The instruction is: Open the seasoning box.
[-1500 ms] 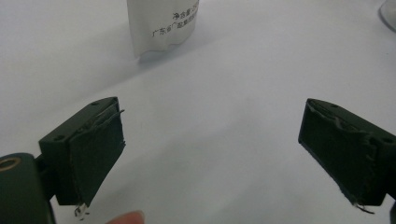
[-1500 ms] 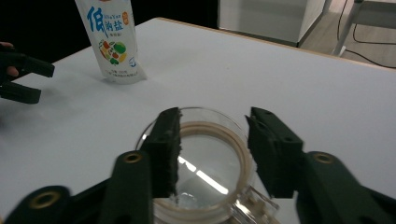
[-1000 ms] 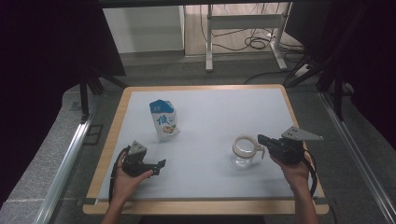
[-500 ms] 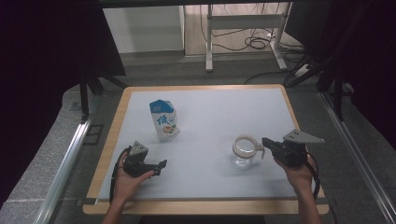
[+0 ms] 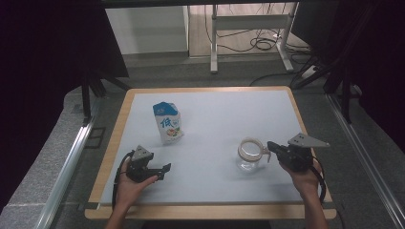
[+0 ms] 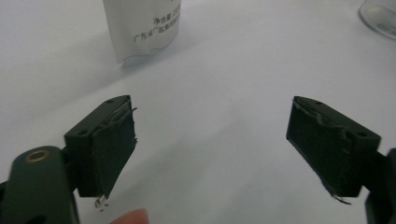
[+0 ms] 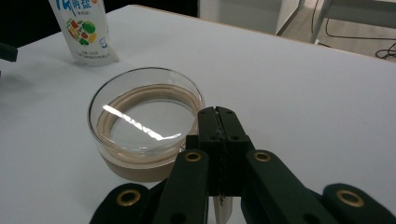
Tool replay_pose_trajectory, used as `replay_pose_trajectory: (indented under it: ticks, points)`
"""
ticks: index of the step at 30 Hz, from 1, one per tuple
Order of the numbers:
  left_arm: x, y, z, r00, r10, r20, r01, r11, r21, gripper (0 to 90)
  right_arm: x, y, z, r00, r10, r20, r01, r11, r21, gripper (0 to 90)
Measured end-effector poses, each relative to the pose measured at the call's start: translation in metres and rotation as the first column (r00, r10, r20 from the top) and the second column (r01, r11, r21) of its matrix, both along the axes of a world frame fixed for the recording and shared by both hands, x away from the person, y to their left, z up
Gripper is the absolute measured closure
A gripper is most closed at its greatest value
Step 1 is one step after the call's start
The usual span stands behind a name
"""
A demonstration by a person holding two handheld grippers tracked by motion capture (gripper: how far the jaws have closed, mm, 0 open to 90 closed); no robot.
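Observation:
A clear glass jar (image 5: 250,153) with a beige ring at its mouth stands right of the table's middle, seen close in the right gripper view (image 7: 144,121). My right gripper (image 5: 270,144) is shut, its tips (image 7: 217,112) at the jar's near rim; I cannot tell whether they touch it. A blue and white carton (image 5: 168,123) stands upright at the left. My left gripper (image 5: 165,171) rests near the front left, pointing right. Its jaws (image 6: 212,109) are open, have just been closing a little, and have only bare table between them. The carton's foot (image 6: 142,25) lies ahead of them.
The white table top (image 5: 224,114) has a wooden border. Behind it stands a white desk frame (image 5: 248,28) with cables on the floor. Metal rails run along both sides. The jar's edge (image 6: 380,16) shows far off in the left gripper view.

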State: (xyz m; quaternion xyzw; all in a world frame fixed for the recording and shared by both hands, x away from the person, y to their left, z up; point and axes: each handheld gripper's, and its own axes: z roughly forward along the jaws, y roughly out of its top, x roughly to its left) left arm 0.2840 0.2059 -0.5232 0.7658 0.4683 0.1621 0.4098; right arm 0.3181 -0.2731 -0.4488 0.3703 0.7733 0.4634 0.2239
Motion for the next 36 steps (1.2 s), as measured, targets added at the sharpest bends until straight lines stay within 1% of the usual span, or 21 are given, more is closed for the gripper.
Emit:
replay_pose_trajectory:
  ticks: [1,4,5,7,8,13,16,18,20,26,30,33,36]
  points:
    - [0.000,0.000,0.000,1.0000,0.001,0.001,-0.001,1.0000,-0.004,19.4,0.000,0.002,0.000,1.0000,0.010,-0.002,-0.010,1.0000,-0.001,90.0]
    - [0.000,0.000,0.000,1.0000,0.002,0.002,-0.002,0.9999,-0.014,21.6,-0.001,0.004,-0.001,0.9998,0.017,-0.004,-0.017,0.9999,0.001,90.0]
    - [0.000,0.000,0.001,1.0000,-0.003,0.006,0.003,0.9998,-0.017,24.2,-0.001,0.005,-0.001,0.9999,0.014,-0.001,-0.014,0.9999,-0.002,90.0]
    - [0.000,0.000,0.001,1.0000,-0.003,0.007,0.003,0.9998,-0.022,25.9,-0.001,0.004,-0.001,0.9999,0.013,-0.002,-0.013,0.9999,0.000,90.0]
    - [0.000,-0.001,0.001,1.0000,-0.005,0.008,0.005,0.9997,-0.022,27.0,-0.001,0.002,-0.002,0.9999,0.012,-0.005,-0.012,0.9998,0.016,90.0]
    - [0.001,-0.003,0.000,0.9999,-0.014,0.001,0.014,0.9998,-0.018,27.6,-0.001,-0.001,-0.002,1.0000,0.007,-0.005,-0.007,0.9997,0.025,90.0]
    - [0.001,-0.004,0.000,0.9999,-0.014,0.003,0.014,0.9998,-0.017,27.6,-0.001,-0.001,-0.002,1.0000,0.008,-0.005,-0.007,0.9996,0.028,90.0]
    - [0.000,-0.004,0.000,0.9998,-0.017,0.009,0.017,0.9997,-0.018,29.6,-0.002,-0.001,-0.002,1.0000,0.007,-0.005,-0.007,0.9995,0.030,90.0]
    - [0.000,-0.005,0.001,0.9997,-0.020,0.011,0.020,0.9996,-0.019,32.8,-0.001,-0.002,-0.003,1.0000,0.007,-0.005,-0.007,0.9994,0.033,90.0]
    - [-0.001,-0.013,0.001,0.9983,-0.054,0.018,0.055,0.9983,-0.021,43.5,-0.002,-0.002,-0.003,1.0000,0.007,-0.004,-0.007,0.9993,0.035,90.0]
    - [-0.001,-0.019,0.001,0.9964,-0.081,0.025,0.081,0.9966,-0.015,52.0,-0.001,-0.003,-0.003,0.9999,0.008,-0.006,-0.008,0.9992,0.040,90.0]
    - [0.000,-0.022,0.001,0.9956,-0.091,0.021,0.092,0.9957,-0.014,57.1,-0.001,-0.003,-0.004,0.9999,0.008,-0.007,-0.007,0.9992,0.039,90.0]
    - [0.001,-0.027,0.001,0.9936,-0.112,0.016,0.112,0.9935,-0.017,63.2,-0.001,-0.004,-0.005,0.9999,0.006,-0.009,-0.006,0.9991,0.042,90.0]
